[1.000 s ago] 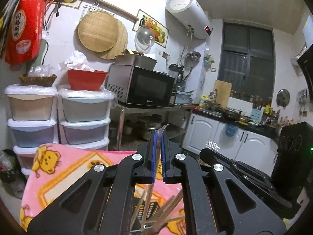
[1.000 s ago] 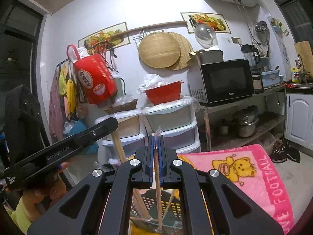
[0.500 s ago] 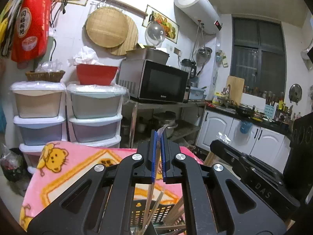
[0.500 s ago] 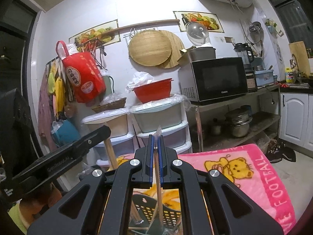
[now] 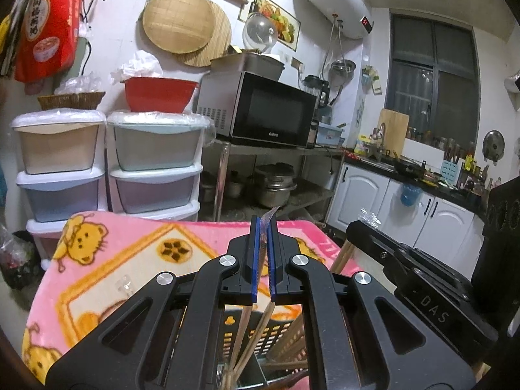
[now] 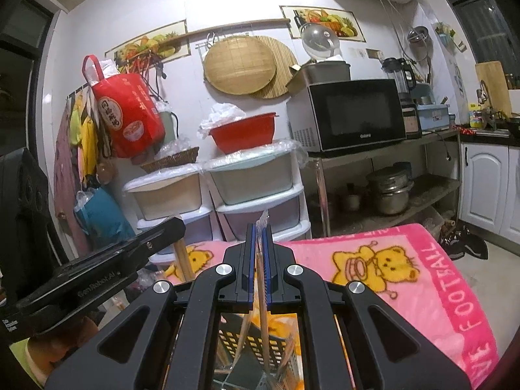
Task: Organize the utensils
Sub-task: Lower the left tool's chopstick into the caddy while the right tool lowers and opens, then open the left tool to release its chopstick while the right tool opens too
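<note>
Left wrist view: left gripper has its blue pads clamped on a pair of wrapped chopsticks, clear wrapper tip poking out past the pads. The sticks run down into a dark slotted utensil basket right below, on a pink bear blanket. More chopsticks stand in the basket. Right gripper sits at the right, near.

Right wrist view: right gripper also clamped on wrapped chopsticks, lower ends over the basket. Left gripper at left, w/ a wooden stick below it. Microwave & stacked drawers far behind.
</note>
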`<state>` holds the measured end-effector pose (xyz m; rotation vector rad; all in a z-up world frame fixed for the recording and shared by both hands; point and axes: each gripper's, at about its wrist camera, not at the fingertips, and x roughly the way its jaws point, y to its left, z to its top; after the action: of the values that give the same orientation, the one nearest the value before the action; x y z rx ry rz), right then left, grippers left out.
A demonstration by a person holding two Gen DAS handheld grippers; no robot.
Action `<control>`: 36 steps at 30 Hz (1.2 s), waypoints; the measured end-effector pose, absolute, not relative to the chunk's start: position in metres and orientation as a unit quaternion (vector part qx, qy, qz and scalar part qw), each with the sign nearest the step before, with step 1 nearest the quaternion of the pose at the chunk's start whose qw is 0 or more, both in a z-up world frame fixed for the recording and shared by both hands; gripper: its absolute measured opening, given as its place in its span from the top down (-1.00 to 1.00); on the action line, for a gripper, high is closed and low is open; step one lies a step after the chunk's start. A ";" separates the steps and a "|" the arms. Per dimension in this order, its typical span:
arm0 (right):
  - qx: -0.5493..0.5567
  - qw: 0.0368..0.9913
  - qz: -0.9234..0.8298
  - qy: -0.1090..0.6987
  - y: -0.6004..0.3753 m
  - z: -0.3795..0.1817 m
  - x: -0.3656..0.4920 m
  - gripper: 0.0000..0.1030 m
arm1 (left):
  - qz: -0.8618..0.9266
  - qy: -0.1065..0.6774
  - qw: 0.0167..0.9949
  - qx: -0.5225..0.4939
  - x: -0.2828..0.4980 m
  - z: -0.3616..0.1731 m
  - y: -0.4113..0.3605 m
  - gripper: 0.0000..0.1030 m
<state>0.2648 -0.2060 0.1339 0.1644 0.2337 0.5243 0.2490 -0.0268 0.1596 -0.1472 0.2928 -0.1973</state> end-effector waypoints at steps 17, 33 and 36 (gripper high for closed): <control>0.097 0.952 0.248 0.151 -0.219 0.113 0.259 0.68 | -0.105 0.190 0.973 -0.082 0.251 0.135 -0.023 0.95; 0.079 0.950 0.243 0.182 -0.225 0.104 0.240 0.39 | -0.123 0.213 0.965 -0.086 0.233 0.137 -0.017 0.36; 0.077 0.949 0.244 0.183 -0.225 0.104 0.235 0.32 | -0.126 0.215 0.965 -0.087 0.227 0.138 -0.018 0.24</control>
<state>0.2353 -0.2251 0.1041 0.1557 0.3721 0.4959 0.2272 -0.0175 0.1379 -0.1760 0.4343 -0.2543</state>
